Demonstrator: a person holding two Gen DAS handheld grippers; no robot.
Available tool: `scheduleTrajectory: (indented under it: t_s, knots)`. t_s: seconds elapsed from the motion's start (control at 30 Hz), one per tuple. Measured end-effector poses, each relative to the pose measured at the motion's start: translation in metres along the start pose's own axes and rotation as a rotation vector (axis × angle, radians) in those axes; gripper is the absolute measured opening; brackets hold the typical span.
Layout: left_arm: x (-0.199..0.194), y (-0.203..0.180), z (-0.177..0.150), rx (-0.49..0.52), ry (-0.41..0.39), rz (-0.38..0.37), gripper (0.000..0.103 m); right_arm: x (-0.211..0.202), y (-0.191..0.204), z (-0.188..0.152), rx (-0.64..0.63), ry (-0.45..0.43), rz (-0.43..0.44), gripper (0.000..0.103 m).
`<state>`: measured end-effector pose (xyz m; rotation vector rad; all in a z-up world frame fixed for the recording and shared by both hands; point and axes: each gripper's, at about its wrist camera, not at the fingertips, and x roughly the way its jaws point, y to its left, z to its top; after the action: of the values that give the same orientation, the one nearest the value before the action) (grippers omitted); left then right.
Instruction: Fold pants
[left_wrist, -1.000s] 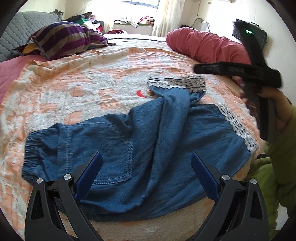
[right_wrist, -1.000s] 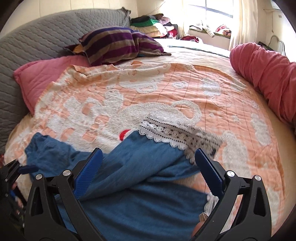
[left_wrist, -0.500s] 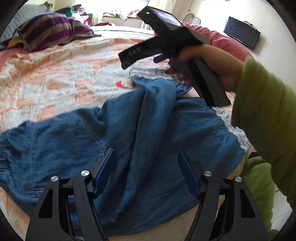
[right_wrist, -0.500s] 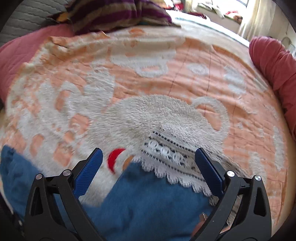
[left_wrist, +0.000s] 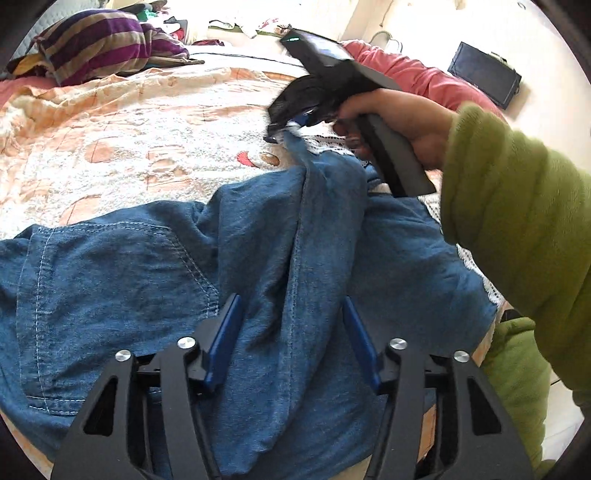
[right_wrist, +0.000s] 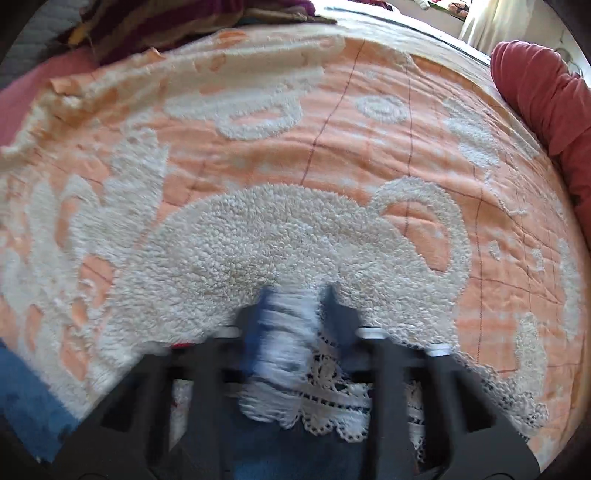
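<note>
Blue denim pants (left_wrist: 258, 266) spread rumpled across the near edge of a bed (right_wrist: 369, 122) covered by an orange and white blanket. Right tongs (right_wrist: 295, 310) clamped on the lace-trimmed hem (right_wrist: 325, 391) of one leg at the far side, blurred. Left tongs (left_wrist: 291, 332) apart, straddling a raised ridge of denim near the seat, gripping nothing. Likely risks: thin lace slipping free of the right pinch, or the left closing on several bunched layers, leaving a crooked fold
</note>
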<state>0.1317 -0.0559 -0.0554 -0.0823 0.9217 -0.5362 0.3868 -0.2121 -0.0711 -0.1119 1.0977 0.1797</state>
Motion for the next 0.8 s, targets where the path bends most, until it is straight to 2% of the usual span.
scheduleTrajectory:
  t_s: [0.23,0.47,0.53,0.6,0.63,0.67,0.8]
  knots:
    - [-0.004,-0.004,0.001,0.023,-0.029,-0.010,0.053,-0.065,-0.039,-0.025,0.103,-0.126,0.136,0.006]
    - [0.001,-0.010,0.000,0.050,-0.028,0.024,0.053,-0.126,-0.080,-0.067,0.157,-0.228,0.198,0.006]
    - [0.001,-0.013,0.000,0.065,-0.028,0.035,0.043,-0.143,-0.089,-0.082,0.172,-0.254,0.204,0.006]
    - [-0.001,-0.014,0.001,0.079,-0.034,0.047,0.013,-0.157,-0.098,-0.099,0.192,-0.274,0.212,0.006]
    - [-0.002,-0.013,0.001,0.082,-0.036,0.038,0.006,-0.162,-0.100,-0.106,0.202,-0.278,0.217,0.006]
    - [-0.004,-0.012,0.002,0.082,-0.036,0.025,0.002,-0.166,-0.103,-0.113,0.211,-0.282,0.225,0.006]
    - [-0.018,-0.011,0.000,0.116,-0.058,0.003,0.002,-0.179,-0.107,-0.147,0.244,-0.286,0.251,0.006]
